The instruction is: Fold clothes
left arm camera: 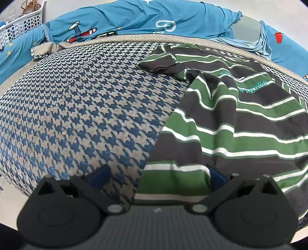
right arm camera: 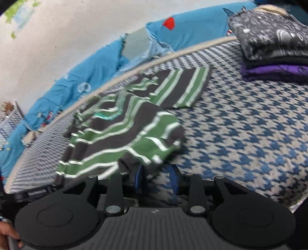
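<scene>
Striped shirt on houndstooth bed

right view is motion-blurred; folded stack cut off at edge.

A bed covered with a blue and beige houndstooth mat carries everything here. A green, dark grey and white striped shirt lies spread and partly rumpled on the mat, one sleeve out flat toward the beige border. Well apart from the shirt sits a stack of folded clothes, a dark patterned piece on top, purple at the bottom. A bright blue printed sheet lies bunched just beyond the mat's border.
</scene>
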The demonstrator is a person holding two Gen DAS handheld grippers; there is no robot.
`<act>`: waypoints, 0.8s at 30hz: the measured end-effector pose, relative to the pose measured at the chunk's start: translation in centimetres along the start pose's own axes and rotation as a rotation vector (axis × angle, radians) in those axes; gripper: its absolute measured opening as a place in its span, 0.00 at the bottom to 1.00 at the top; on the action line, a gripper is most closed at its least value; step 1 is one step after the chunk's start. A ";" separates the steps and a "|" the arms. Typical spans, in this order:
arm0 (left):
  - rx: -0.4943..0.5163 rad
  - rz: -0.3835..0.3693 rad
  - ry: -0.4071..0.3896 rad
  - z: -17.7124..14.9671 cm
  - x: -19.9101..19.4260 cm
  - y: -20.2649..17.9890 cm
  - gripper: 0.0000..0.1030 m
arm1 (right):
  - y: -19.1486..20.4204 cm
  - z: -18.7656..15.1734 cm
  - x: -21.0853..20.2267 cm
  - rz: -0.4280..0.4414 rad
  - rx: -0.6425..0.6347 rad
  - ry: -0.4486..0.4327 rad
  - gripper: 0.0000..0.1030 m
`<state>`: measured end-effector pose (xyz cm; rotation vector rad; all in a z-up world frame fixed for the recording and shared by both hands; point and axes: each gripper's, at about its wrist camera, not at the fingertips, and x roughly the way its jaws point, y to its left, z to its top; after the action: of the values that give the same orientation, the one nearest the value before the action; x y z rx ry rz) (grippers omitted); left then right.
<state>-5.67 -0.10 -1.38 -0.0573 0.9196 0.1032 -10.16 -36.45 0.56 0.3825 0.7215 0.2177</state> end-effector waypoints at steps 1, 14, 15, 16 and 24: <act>-0.001 0.000 0.000 0.0 0.0 0.0 1.00 | 0.3 0.0 -0.1 0.012 -0.010 -0.009 0.32; -0.002 0.007 -0.002 0.0 0.2 -0.1 1.00 | 1.5 -0.2 1.4 0.000 -0.055 -0.021 0.17; -0.002 0.007 -0.002 0.0 0.2 -0.1 1.00 | 1.5 -0.2 1.3 0.004 -0.052 -0.022 0.12; -0.002 0.006 -0.003 0.0 0.2 -0.1 1.00 | 1.6 -0.1 1.1 -0.002 -0.054 -0.028 0.11; -0.008 0.011 -0.003 0.1 0.2 -0.2 1.00 | -0.1 1.2 -1.9 -0.145 -0.008 -0.055 0.08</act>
<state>-5.45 -0.28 -1.53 -0.0593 0.9167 0.1173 -10.78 -37.49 2.48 0.3264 0.6907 0.0731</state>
